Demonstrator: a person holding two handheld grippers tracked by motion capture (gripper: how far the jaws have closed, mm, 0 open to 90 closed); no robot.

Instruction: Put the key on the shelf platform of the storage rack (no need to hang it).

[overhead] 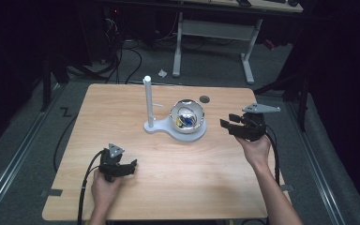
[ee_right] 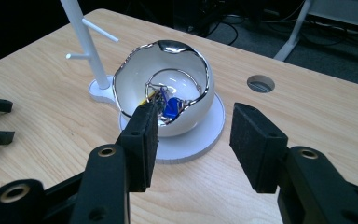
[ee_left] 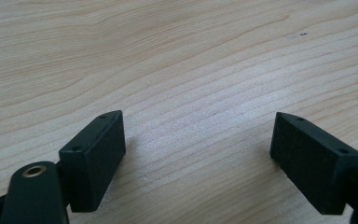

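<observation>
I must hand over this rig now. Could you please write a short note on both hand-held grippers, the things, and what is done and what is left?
Left hand-held gripper: open, empty, low over the table near its front edge.
Right hand-held gripper: open, empty, pointing at the bowl from the side, apart from it.
The bowl sits on a white base with a peg stand; small blue and metal items lie inside.
Done: nothing is gripped yet.
Left: probably reach into or grasp the bowl.

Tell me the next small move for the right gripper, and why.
Probably ease the right gripper forward and up toward the bowl: its jaws stand open with nothing between them, short of the rim, and the small blue item lies inside. The left gripper rests open over bare table.
</observation>
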